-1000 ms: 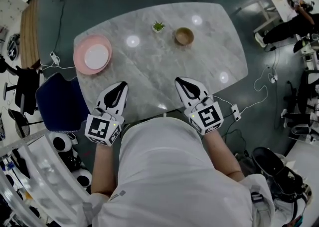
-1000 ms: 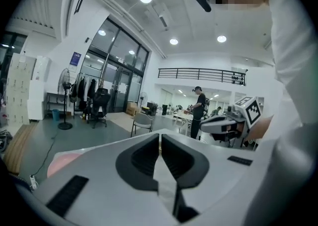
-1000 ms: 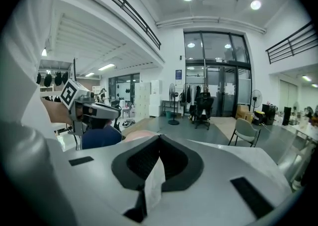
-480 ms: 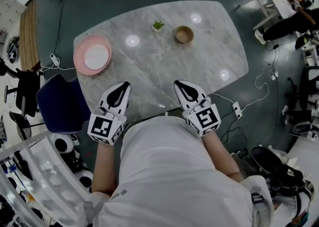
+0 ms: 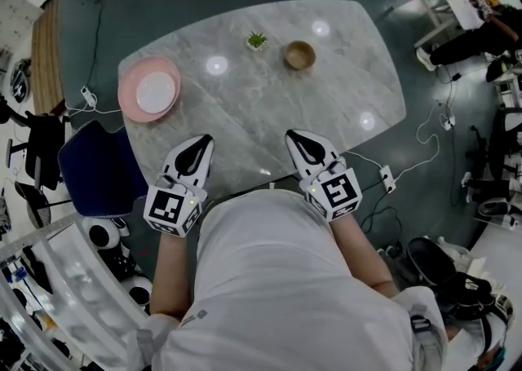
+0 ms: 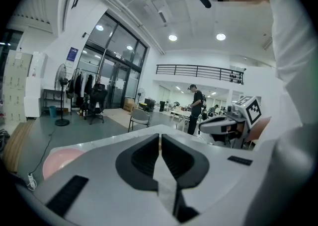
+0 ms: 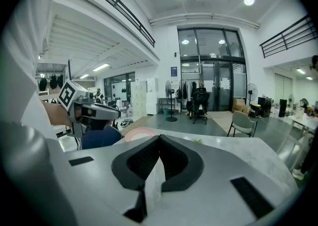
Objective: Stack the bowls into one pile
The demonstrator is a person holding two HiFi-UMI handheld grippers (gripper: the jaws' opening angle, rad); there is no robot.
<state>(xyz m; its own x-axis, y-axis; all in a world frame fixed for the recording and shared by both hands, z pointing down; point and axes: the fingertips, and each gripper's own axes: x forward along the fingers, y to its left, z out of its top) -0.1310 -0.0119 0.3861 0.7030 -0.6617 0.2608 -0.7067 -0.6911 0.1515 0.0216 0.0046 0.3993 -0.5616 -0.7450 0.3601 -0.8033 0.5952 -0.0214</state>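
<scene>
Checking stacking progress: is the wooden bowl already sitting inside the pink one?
No, the wooden bowl stands alone, well apart from the pink bowl.

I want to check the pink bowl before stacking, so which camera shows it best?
The head view: it shows the whole pink bowl from above, with a white bowl sitting inside. The left gripper view catches only a pink edge at lower left; the right gripper view shows only a distant low rim.
</scene>
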